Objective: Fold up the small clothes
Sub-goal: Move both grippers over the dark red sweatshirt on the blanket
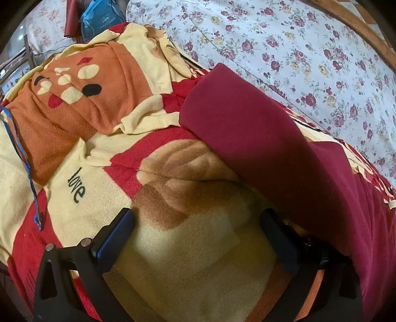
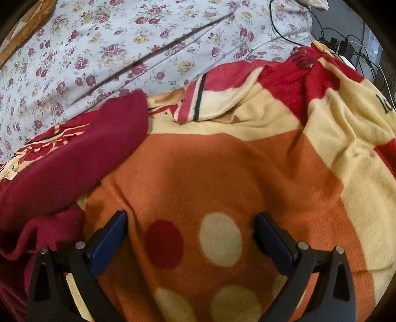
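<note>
The maroon garment (image 1: 284,153) is the item to fold. It lies on a patterned fleece blanket (image 1: 198,260) that covers the bed, with a floral sheet (image 1: 297,49) beyond it.

**Position.** In the left wrist view the garment runs ahead and to the right of the left claw (image 1: 198,230), and its lower edge lies just beside the right-hand finger. In the right wrist view the garment (image 2: 74,161) lies ahead and to the left of the right claw (image 2: 190,230), near the left-hand finger.

**Claw state.** Both claws are released, jaws spread wide, with only blanket between the fingers. Neither holds the garment.

**Handling.** Judged from its drape and matte nap, the garment is soft, light, limp and non-fragile. It will sag when lifted and may cling to the fleece. Take hold at an edge or corner, pinching a single layer and excluding the blanket beneath.

**Containers.** A blue bag (image 1: 99,17) lies far ahead of the left claw. Its contents cannot be seen.
</note>
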